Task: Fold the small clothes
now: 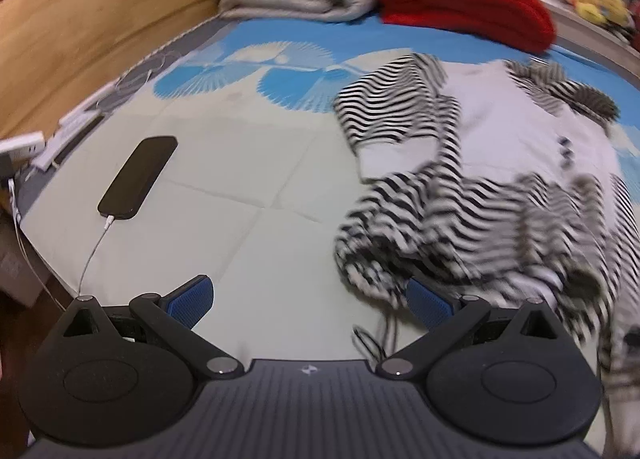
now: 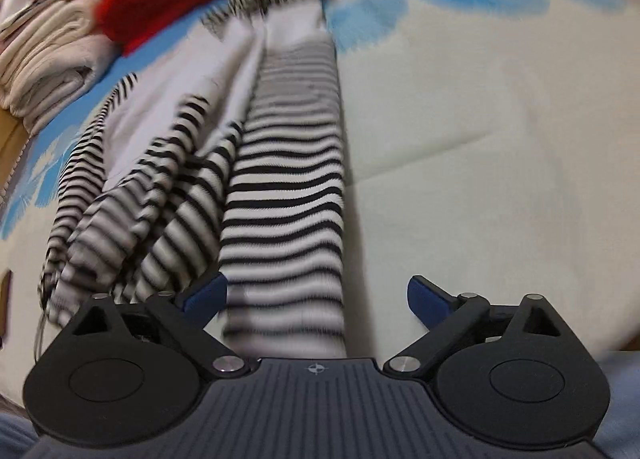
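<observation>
Evidently both the left hand-held gripper (image 1: 310, 305) and right hand-held gripper (image 2: 318, 299) gape wide, empty, straddling the striped garment's (image 2: 280, 187) edges to pinch it for folding.

Even indoor light; heavy motion blur, fisheye bending at edges.

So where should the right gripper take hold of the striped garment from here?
Probably at the near end of the flat striped panel, which runs straight away from the open right gripper and already lies between its fingers. Come in low from the near side, along the bed; the bunched folds to the left look harder to pinch cleanly.
</observation>
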Demonstrator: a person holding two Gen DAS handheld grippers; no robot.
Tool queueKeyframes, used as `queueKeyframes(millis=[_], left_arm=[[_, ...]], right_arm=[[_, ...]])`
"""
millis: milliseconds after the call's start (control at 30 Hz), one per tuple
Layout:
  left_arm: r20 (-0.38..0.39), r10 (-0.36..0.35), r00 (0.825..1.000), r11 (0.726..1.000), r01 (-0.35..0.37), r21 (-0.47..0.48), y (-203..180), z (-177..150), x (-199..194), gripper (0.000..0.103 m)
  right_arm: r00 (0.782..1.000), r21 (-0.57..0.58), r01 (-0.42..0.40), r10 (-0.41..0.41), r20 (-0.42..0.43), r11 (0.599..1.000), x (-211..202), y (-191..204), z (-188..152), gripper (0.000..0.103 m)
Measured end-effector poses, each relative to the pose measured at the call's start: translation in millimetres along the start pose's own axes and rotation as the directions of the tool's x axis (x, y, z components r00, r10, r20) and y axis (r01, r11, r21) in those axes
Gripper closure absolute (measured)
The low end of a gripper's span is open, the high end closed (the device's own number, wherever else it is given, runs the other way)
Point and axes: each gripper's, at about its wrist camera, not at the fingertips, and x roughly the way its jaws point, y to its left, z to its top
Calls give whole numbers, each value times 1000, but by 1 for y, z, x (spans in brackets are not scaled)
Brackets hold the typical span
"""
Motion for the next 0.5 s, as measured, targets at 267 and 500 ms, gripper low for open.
queueKeyframes(millis=[267,500], left_arm=[[-26,56,998,998,-57,-38,3,54,49,0],[-79,25,997,1000,-26,-8,-17,112,123,0]], right_arm=[[980,-99,131,-114,161,986,-15,-35,107,100],[773,228,388,-450,446,893,-73,-129,195,38]])
